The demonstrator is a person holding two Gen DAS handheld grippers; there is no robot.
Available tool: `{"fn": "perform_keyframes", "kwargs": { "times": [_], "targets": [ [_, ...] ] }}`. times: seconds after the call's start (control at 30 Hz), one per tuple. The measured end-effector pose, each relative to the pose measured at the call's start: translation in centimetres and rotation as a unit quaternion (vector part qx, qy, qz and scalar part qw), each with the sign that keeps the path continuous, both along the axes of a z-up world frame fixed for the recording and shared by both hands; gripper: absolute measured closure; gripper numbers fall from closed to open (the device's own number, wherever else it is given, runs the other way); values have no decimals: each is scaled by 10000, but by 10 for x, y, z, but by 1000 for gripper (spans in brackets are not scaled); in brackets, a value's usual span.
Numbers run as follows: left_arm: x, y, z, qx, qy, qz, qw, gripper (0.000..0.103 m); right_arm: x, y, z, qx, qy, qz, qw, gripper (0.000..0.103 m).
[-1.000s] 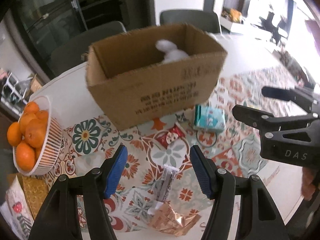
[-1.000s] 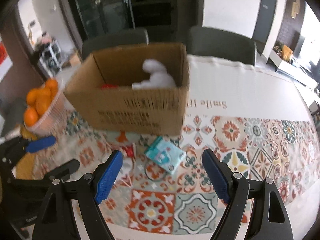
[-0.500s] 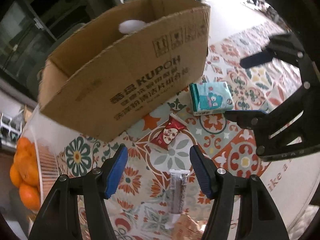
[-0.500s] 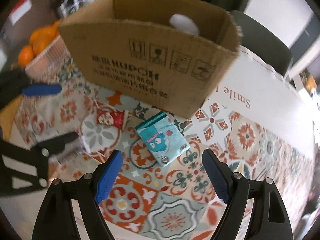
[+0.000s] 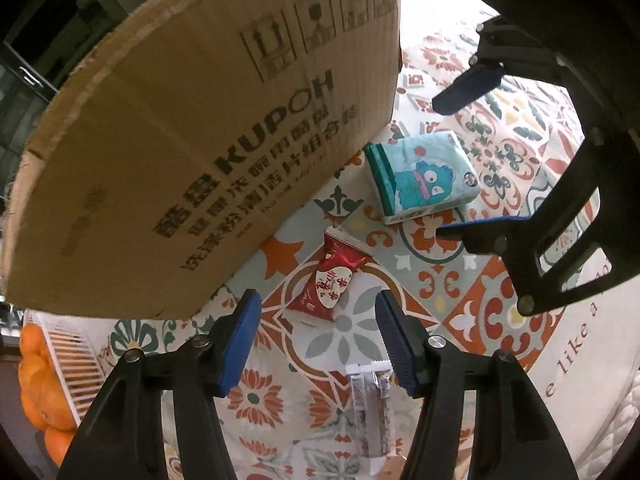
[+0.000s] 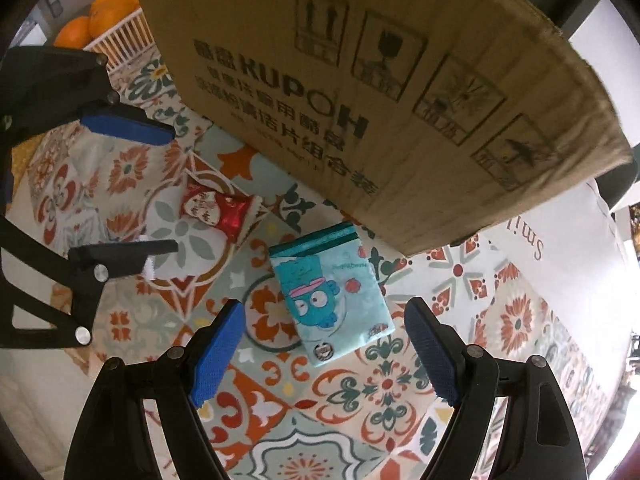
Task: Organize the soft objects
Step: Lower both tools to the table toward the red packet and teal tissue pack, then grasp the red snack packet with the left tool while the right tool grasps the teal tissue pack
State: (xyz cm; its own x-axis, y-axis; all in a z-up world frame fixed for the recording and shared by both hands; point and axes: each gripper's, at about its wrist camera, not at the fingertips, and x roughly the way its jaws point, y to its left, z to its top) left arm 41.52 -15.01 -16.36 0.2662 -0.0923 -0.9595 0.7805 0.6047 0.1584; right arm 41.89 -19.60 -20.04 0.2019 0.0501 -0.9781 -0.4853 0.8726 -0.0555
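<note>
Right wrist view puts the teal cartoon-printed soft tissue pack (image 6: pixel 332 300) on the tiled desk (image 6: pixel 360 420) just ahead, centred between the wide, empty right tongs (image 6: pixel 324 356) — long axis running away from them — while the narrower left tongs (image 5: pixel 318 336), just closing on nothing, face the red snack sachet (image 5: pixel 334 284).

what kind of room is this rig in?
Likely a home dining area: patterned tile-print tablecloth on the table, white basket of oranges, and a grey upholstered chair back behind the brown cardboard box.
</note>
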Motion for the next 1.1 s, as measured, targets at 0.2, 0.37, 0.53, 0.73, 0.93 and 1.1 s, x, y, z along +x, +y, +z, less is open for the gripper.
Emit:
{"fn": "perform_keyframes", "kwargs": {
  "times": [0.2, 0.37, 0.53, 0.73, 0.93, 1.1],
  "targets": [
    [14, -5, -14, 61, 66, -52, 9999, 47, 12, -3, -15, -34, 97, -22, 9999, 20],
    [25, -10, -24, 11, 198, -101, 9998, 48, 23, -5, -26, 46, 225, -33, 9997, 20],
    [32, -14, -39, -3, 244, -128, 9996, 51, 33, -9, -33, 71, 275, -62, 9996, 20],
    [35, -20, -53, -180, 353, -89, 9992, 68, 37, -13, -50, 315, 317, -178, 9988, 22],
    [39, -14, -63, -496, 569, 266, 9968, 80, 30, -20, -49, 538, 286, -349, 9975, 41],
    [39, -5, -68, -669, 543, 737, 9936, 81, 21, -18, -48, 496, 209, -564, 9970, 42]
  ]
}}
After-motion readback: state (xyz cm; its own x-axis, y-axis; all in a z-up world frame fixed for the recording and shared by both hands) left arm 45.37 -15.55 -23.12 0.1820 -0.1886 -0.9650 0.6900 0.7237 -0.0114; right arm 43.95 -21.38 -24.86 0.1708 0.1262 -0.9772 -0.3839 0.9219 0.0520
